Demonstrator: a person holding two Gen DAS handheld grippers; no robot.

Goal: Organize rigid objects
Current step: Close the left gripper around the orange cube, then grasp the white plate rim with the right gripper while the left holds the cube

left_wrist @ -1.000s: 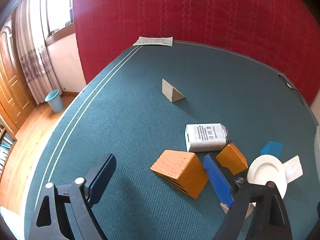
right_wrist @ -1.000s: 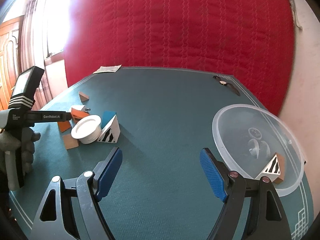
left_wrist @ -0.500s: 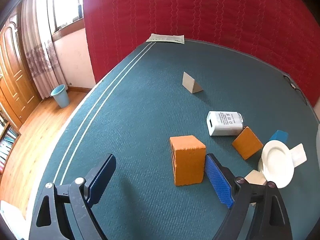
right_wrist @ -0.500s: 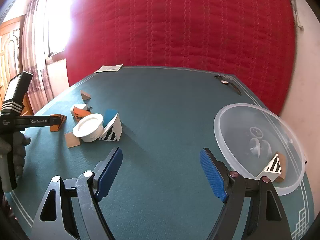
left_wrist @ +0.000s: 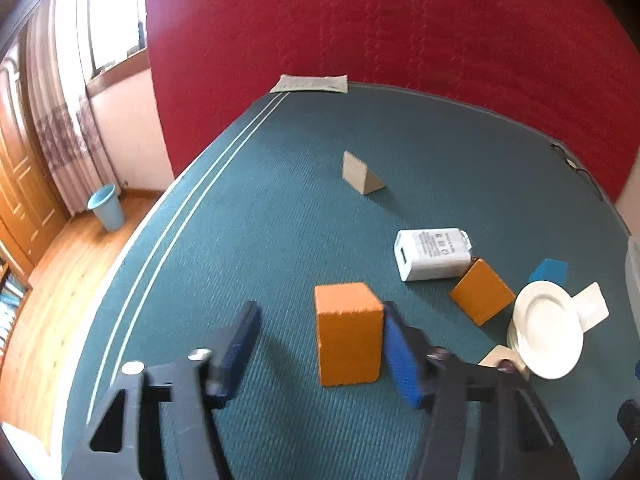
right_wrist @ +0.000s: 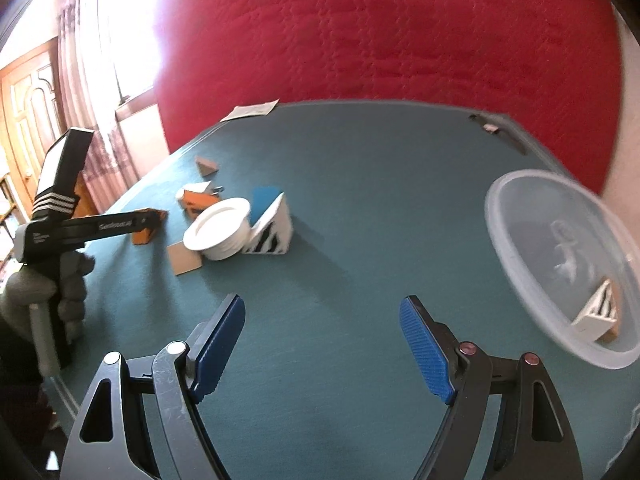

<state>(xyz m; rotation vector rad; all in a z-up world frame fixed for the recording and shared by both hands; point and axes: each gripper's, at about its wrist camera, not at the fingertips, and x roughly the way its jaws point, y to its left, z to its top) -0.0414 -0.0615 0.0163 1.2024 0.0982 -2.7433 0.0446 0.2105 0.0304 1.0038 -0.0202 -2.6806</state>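
A red quilted backdrop (left_wrist: 400,32) rises behind the far edge of your green table (left_wrist: 260,208), where a sheet of paper (left_wrist: 310,83) lies at the far left corner. On the wooden floor (left_wrist: 52,272) to your left, a light blue bin (left_wrist: 107,213) stands near patterned curtains (left_wrist: 64,128), beside a wooden door (left_wrist: 20,184).

I count two orange blocks (left_wrist: 347,338) (left_wrist: 482,297), one white charger (left_wrist: 432,254), one tan wedge (left_wrist: 362,174), one blue block (left_wrist: 550,272), two striped wedges (right_wrist: 272,232) (right_wrist: 596,314), and one clear bowl (right_wrist: 520,248).
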